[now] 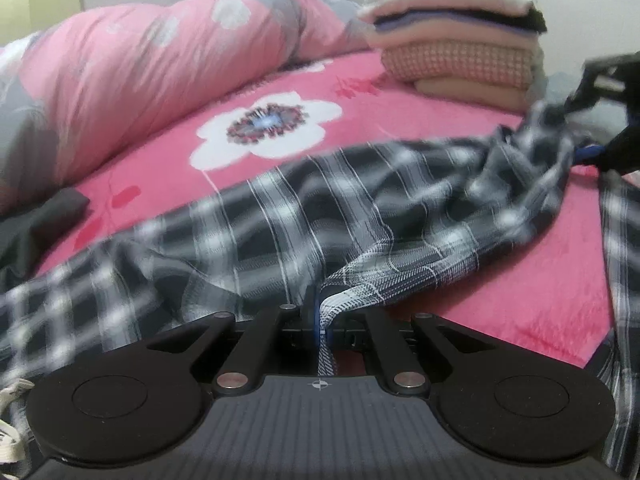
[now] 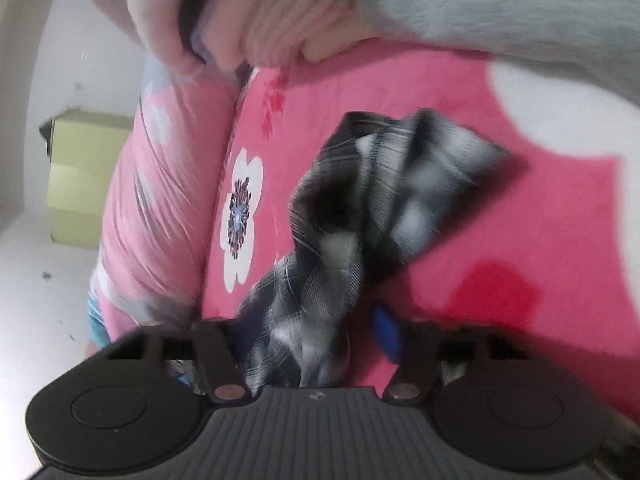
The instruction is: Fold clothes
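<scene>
Both grippers (image 1: 323,322) (image 2: 310,336) pinch the plaid shirt (image 1: 320,216)

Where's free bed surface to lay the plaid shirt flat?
Freest patch: the pink sheet around the white flower, bordered by the rolled quilt on the left, the folded stack behind and the plaid shirt in front. A smaller bare strip lies right of the left gripper. Crowded: the near edge, under the shirt.
</scene>
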